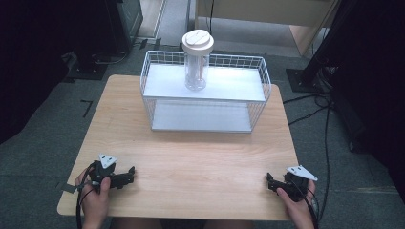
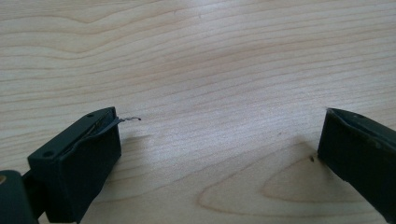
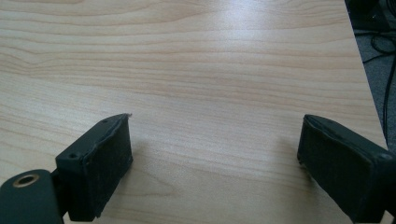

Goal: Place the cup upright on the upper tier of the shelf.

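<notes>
A clear tall jar [image 1: 196,67] with a white lid [image 1: 197,42] stands upright on the top shelf of a white wire rack [image 1: 205,91] at the table's far middle. My left gripper [image 1: 128,173] rests low at the front left of the wooden table [image 1: 191,157], held by a hand, open with nothing between its jaws [image 2: 219,135]. At the front right my right gripper [image 1: 270,181] also sits low, open and empty [image 3: 215,140]. Both grippers are far from the rack.
The rack has a lower shelf [image 1: 200,117] with nothing on it. Cables [image 1: 310,102] run over the floor to the right of the table, and the table's right edge [image 3: 362,79] lies near my right gripper. Dark stands sit at the back corners.
</notes>
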